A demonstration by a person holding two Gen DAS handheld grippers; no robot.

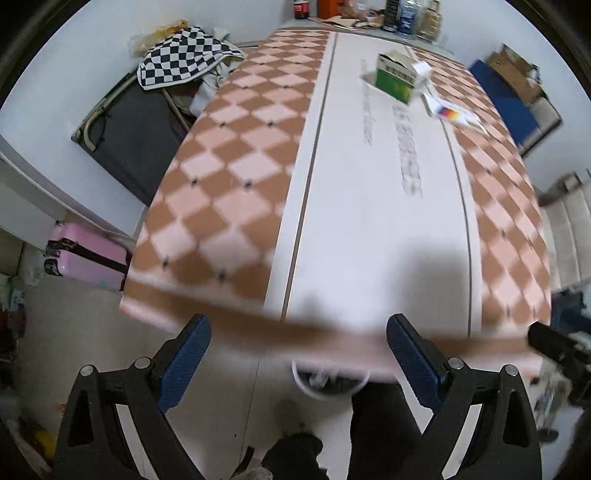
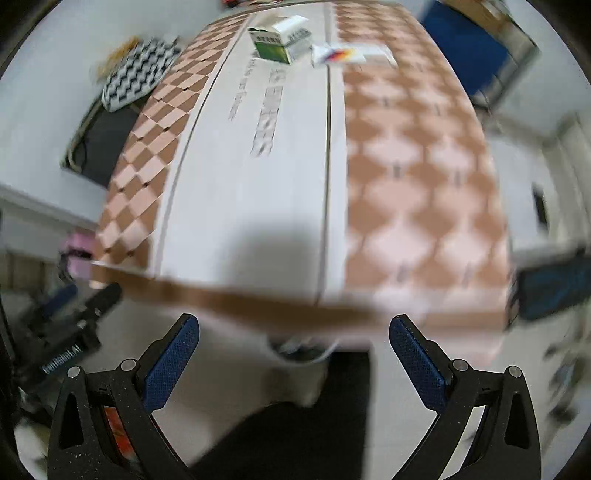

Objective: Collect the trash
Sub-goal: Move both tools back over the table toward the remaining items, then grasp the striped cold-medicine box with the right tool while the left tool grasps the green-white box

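A green and white carton [image 1: 400, 75] with an open flap stands at the far end of the checkered table [image 1: 229, 192]. A flat white packet with a coloured print [image 1: 454, 113] lies just right of it. Both show in the right wrist view too, the carton [image 2: 279, 46] and the packet [image 2: 340, 55]. A white trash bin [image 1: 328, 380] sits on the floor under the table's near edge, also in the right wrist view [image 2: 303, 350]. My left gripper [image 1: 298, 332] is open and empty above the near edge. My right gripper [image 2: 293, 330] is open and empty there too.
A checkered cloth [image 1: 184, 55] lies on a dark folded frame left of the table. A pink suitcase [image 1: 88, 258] stands at the left. Bottles and boxes [image 1: 402, 18] crowd the far end. A blue box [image 1: 506, 103] sits at the right. Dark legs [image 1: 384, 432] stand below.
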